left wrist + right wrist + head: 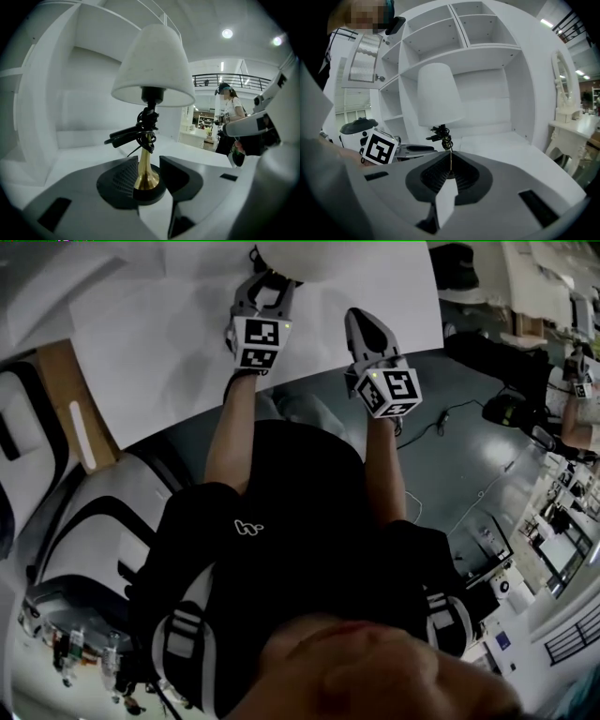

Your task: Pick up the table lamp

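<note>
While shelving (487,47) rises behind, the table lamp (152,70) stands.

The left tool (149,172) stands with its jaws apart around the lamp's brass stem (146,161), with little room at either pad. Just above them a bundled cable (133,133) with its plug juts leftward off the stem, crowding the space overhead, and the white shade (152,65) roofs it higher up. Behind the lamp, the shelf unit's back wall (89,103) closes the way forward. Open counter (159,352) lies to the right of the lamp, where the right tool (449,174) hangs apart from it, jaws together.
</note>
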A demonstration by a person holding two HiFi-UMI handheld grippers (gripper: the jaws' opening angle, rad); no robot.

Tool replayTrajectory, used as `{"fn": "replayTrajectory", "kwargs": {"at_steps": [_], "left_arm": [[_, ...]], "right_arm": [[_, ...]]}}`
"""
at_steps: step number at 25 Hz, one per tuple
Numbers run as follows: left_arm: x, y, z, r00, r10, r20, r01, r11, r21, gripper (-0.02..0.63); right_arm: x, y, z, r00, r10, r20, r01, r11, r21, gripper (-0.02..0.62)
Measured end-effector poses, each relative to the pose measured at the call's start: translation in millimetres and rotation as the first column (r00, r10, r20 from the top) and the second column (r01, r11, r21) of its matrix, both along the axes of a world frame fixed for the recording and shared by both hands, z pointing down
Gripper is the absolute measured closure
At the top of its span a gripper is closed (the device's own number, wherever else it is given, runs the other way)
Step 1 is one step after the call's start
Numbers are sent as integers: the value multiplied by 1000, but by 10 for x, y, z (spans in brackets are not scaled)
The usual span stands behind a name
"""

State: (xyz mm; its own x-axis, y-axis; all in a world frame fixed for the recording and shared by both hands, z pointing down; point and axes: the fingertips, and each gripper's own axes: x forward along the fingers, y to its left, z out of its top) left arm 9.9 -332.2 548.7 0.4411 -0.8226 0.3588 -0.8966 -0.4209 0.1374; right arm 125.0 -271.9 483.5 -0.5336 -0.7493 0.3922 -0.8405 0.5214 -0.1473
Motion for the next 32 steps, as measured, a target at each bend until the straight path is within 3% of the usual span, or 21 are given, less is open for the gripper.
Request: {"fn": "replayTrajectory", "kwargs": {"at_steps": [6, 12, 17, 28, 32], "left_arm": [[-15, -212, 92, 1000, -10, 17, 9, 999, 37, 474], [47, -377, 175, 998, 30, 60, -33, 998, 50, 476], [132, -501, 281, 994, 76, 80, -78, 997, 28, 476], [146, -594, 389, 998, 59, 33, -60, 998, 28, 485], [181, -553, 395, 991, 127, 45, -125, 991, -42, 489]], "right_arm": [[77, 44, 50, 999, 21, -35, -22, 1000, -18, 575], [338, 40, 72, 995, 91, -33, -92, 995, -35, 575], [377, 66, 133, 988, 70, -138, -75, 997, -25, 575], [421, 39, 223, 991, 99, -90, -106, 992, -69, 575], [370, 8, 223, 993, 87, -79, -93, 993, -71, 575]]}}
